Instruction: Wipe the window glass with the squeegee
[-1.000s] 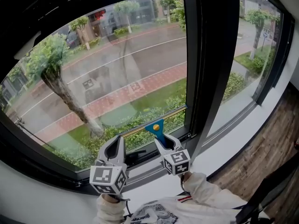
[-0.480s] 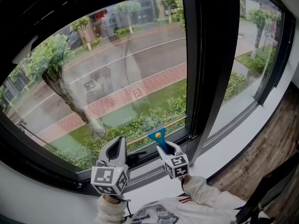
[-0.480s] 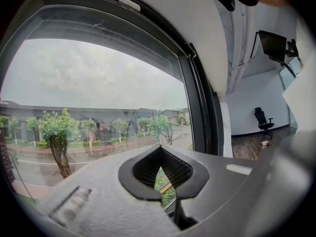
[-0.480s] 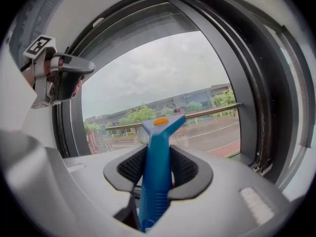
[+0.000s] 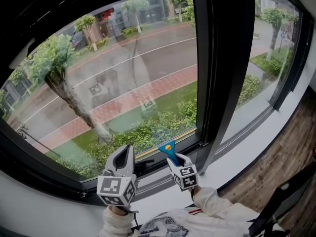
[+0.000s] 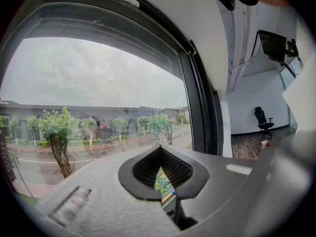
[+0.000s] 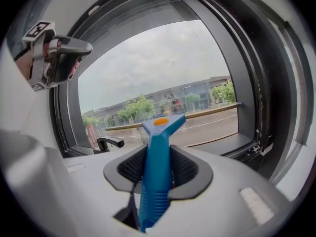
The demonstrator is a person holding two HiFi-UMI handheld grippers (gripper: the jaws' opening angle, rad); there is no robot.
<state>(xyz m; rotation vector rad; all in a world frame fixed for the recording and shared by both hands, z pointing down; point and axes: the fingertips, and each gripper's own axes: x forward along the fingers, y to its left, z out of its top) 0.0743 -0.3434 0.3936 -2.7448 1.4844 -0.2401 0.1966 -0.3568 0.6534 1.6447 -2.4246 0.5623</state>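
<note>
Head view: big dark-framed window glass, wet street and trees outside. Left gripper up near lower frame. Right gripper just beside it, pinching blue plastic-handled squeegee; blade down low along bottom edge of pane.

Left gripper view: jaws pressed together, nothing between them, pointed at glass.

Right gripper view: jaws clamped on ribbed blue handle, orange dot near head, blade lying across glass just above bottom frame. Black lever window handle at left.
</note>
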